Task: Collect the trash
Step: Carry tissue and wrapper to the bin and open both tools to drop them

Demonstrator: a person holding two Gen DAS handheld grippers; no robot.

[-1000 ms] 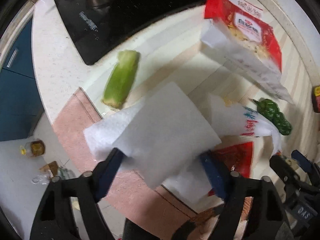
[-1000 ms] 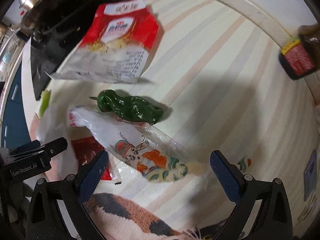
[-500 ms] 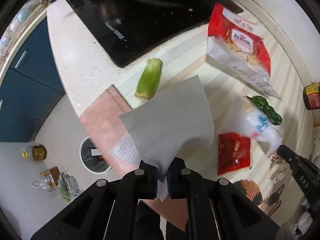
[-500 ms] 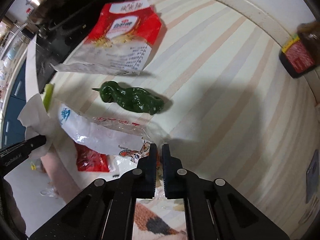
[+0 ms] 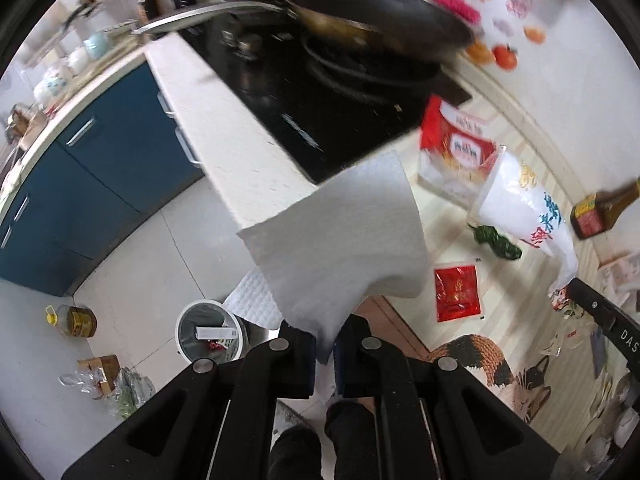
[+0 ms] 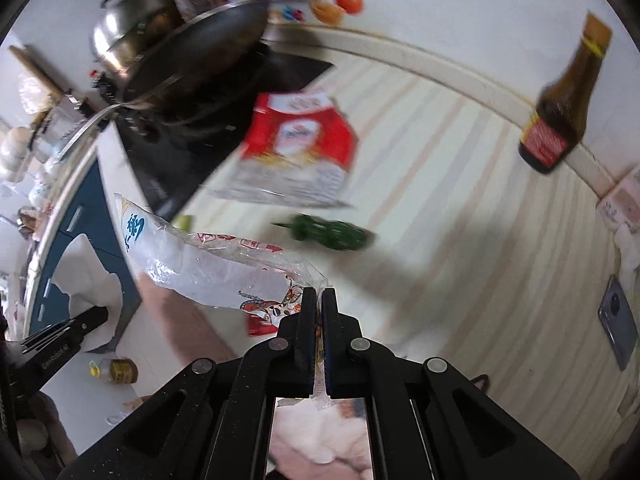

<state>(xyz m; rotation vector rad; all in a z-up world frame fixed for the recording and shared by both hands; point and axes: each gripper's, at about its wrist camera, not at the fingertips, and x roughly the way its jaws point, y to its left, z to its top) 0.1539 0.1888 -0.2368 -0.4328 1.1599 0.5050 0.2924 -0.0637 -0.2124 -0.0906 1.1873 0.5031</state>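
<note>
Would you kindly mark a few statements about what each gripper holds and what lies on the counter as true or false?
1. The left gripper is shut on a white paper towel. True.
2. The right gripper hangs open with nothing in it. False: it is shut on a clear printed plastic bag.
3. A green pepper lies on the striped counter. True.
4. The dark sauce bottle lies inside the bin. False: it is on the counter by the wall.
5. A round waste bin stands on the floor below the counter. True.
6. The red and white packet is held by a gripper. False: neither gripper touches it.
</note>
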